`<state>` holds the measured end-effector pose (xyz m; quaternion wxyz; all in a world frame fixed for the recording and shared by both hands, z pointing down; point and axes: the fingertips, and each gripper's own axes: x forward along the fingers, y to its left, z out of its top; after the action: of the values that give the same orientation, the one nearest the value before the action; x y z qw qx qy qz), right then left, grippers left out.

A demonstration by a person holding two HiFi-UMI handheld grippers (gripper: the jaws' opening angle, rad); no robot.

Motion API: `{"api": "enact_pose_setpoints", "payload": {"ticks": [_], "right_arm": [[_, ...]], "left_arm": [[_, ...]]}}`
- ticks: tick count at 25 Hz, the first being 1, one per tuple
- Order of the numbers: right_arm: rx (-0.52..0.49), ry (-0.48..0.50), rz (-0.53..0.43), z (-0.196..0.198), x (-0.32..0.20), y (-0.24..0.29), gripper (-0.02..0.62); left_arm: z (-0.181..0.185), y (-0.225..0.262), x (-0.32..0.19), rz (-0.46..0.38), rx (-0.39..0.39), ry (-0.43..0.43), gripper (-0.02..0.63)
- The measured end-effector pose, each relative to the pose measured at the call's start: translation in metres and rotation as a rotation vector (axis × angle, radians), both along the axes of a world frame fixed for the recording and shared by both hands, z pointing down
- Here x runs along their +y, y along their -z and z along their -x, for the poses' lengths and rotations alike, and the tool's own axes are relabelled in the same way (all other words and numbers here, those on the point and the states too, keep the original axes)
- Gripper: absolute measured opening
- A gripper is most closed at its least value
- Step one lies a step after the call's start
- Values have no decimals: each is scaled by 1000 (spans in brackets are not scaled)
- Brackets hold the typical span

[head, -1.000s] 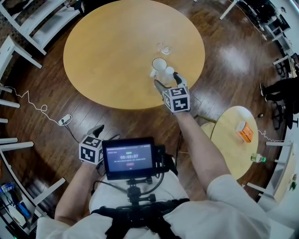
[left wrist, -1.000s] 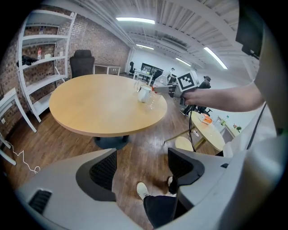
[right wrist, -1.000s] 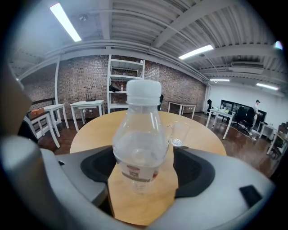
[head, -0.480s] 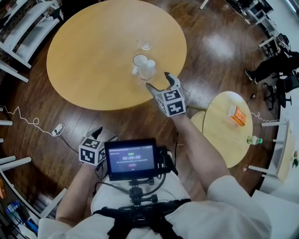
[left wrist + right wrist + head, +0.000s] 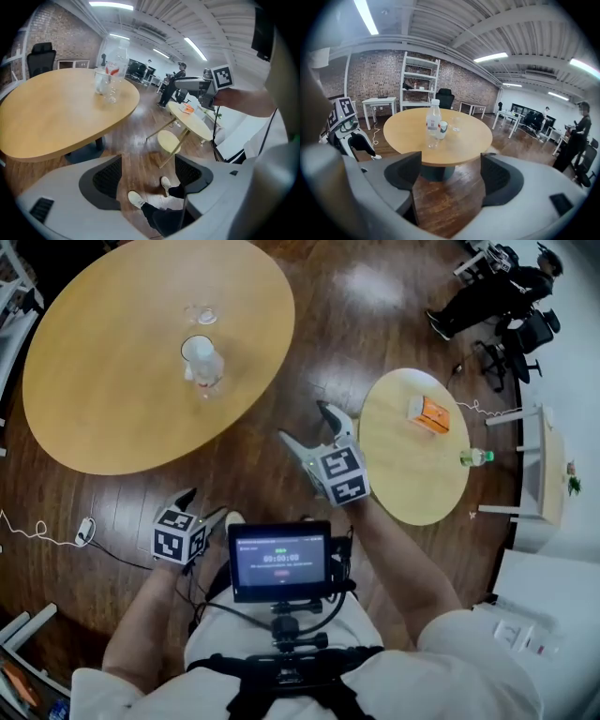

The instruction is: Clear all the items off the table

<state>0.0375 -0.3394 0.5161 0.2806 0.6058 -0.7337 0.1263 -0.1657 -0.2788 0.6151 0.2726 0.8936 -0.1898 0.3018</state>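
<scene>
Water bottle point(image 5: 433, 119), white mug point(image 5: 443, 129) and clear glass point(image 5: 455, 123): the three items to be cleared, none of them in my tongs. The right gripper point(image 5: 302, 423) has its jaws apart with only floorboards between them, and it hangs over the floor between the two tables. The left gripper point(image 5: 203, 505) is likewise spread and empty, low by my knee. Both are well clear of the large round table point(image 5: 112, 399). The three items stand close together right of the tabletop's middle, nearer its right edge than its left. I judge the task barely begun, with all three left to remove. The bottle is clear plastic with a white cap and a red-and-white label. It stands upright, just beside the mug, and the glass stands a little farther off. A small round table point(image 5: 412, 484) carries an orange box point(image 5: 429, 413).
</scene>
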Motion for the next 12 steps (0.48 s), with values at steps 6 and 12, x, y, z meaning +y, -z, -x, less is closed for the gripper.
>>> {"api": "enact_pose_setpoints", "payload": {"ticks": [6, 12], "right_arm": [[8, -159, 14, -68, 87, 0, 405], [-8, -318, -20, -138, 193, 12, 405]], "left_arm": [[-52, 2, 24, -32, -1, -111, 354], [-104, 23, 65, -79, 8, -163, 354]]}}
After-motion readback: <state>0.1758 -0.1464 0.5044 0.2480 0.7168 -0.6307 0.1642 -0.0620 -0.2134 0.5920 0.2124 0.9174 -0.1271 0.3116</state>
